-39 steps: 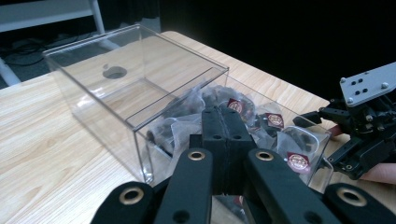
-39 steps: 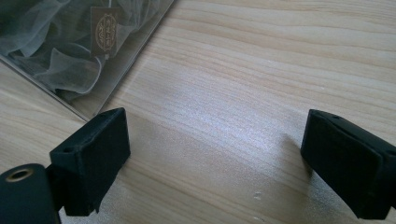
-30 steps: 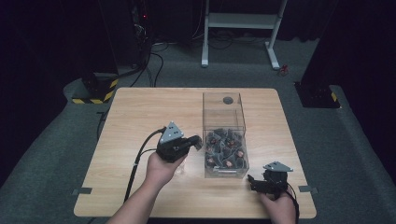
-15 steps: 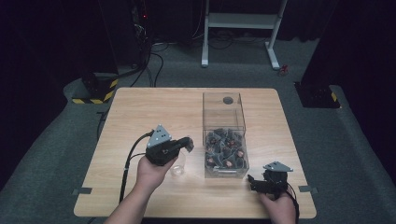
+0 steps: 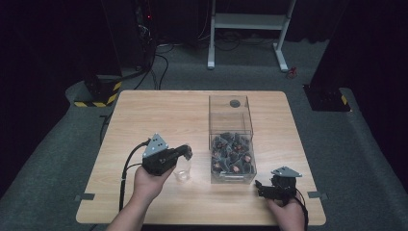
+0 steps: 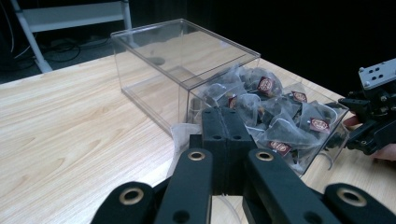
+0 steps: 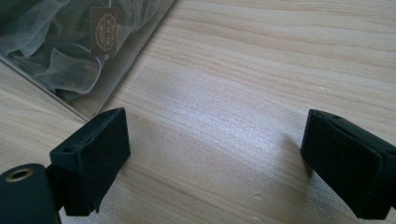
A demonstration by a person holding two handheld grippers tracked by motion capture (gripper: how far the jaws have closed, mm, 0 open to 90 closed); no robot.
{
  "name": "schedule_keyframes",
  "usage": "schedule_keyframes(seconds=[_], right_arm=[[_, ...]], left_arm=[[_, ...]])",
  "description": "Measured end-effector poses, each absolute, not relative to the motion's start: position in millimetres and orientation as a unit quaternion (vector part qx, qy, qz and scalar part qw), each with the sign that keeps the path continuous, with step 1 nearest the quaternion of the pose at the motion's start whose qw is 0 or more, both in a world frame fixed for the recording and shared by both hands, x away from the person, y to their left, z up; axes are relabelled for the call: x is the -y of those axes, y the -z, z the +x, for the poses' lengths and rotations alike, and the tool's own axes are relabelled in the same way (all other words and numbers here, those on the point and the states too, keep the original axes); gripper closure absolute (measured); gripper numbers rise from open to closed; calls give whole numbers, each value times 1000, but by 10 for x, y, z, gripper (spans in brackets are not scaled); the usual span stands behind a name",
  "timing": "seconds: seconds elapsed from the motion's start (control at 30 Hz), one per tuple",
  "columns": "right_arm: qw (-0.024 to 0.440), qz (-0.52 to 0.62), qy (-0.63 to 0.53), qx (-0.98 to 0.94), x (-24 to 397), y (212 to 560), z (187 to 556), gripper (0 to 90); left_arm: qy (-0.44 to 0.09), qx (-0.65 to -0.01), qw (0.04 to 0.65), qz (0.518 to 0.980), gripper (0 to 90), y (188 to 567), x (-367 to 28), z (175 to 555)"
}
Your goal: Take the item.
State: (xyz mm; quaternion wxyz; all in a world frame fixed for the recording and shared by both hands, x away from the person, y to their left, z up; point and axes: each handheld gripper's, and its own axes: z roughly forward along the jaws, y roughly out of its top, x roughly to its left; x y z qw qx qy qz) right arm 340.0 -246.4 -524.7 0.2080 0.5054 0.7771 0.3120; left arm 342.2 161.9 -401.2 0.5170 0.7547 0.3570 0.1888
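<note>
The left gripper (image 5: 185, 153) has its jaws pressed flat together, and in the left gripper view (image 6: 224, 140) a bit of clear, filmy packet (image 6: 183, 135) peeks out beside and below them; whether the jaws actually pinch it I cannot tell. From above, that clear packet (image 5: 182, 171) sits just under the jaw tips, on the wooden table (image 5: 159, 115). Just beside it stands a clear plastic box (image 5: 230, 115), its near end heaped with mesh tea sachets (image 5: 233, 155) bearing small brown tags, its far end bare. The right gripper (image 5: 263, 188) rests low on the table by the box's near right corner, jaws spread wide apart with bare wood between them (image 7: 215, 154).
</note>
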Motion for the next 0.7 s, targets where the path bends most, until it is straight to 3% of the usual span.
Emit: schedule_keyframes(seconds=[0.7], right_arm=[[208, 506, -312, -777, 2463, 5247, 3399, 80]], left_arm=[[-179, -372, 507, 757, 900, 4204, -1761, 3308]])
